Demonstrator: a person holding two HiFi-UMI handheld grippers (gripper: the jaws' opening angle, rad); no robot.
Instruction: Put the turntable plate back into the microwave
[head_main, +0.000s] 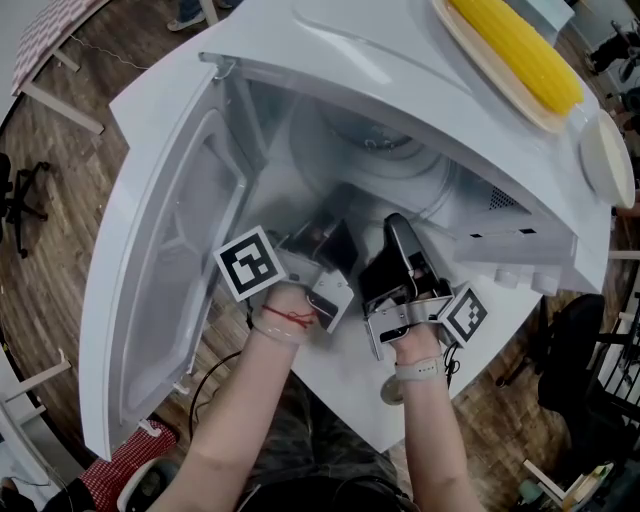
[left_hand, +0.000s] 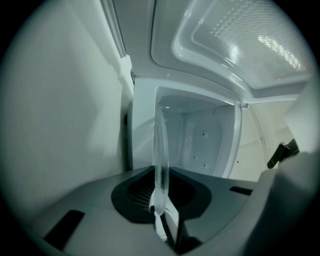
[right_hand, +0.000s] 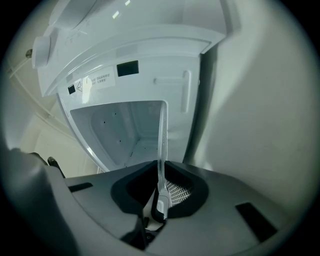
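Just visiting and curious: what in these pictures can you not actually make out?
1. Head view: the bodies of the left gripper and right gripper cover the near rim of the turntable plate.
2. Gripper views: the plate shows edge-on only, so whether it rests on the floor of the microwave is unclear.
3. Right gripper view: print on the label is too small to read.
4. Head view: the yellow item is cut off by the top edge.

White microwave (head_main: 330, 60), clear plate (left_hand: 161, 145).
Yellow corn (head_main: 515, 50) on top; black-and-white square patterns on the marker cubes (head_main: 248, 263); red string (head_main: 290, 317) at one wrist; brown wood floor (head_main: 60, 200).
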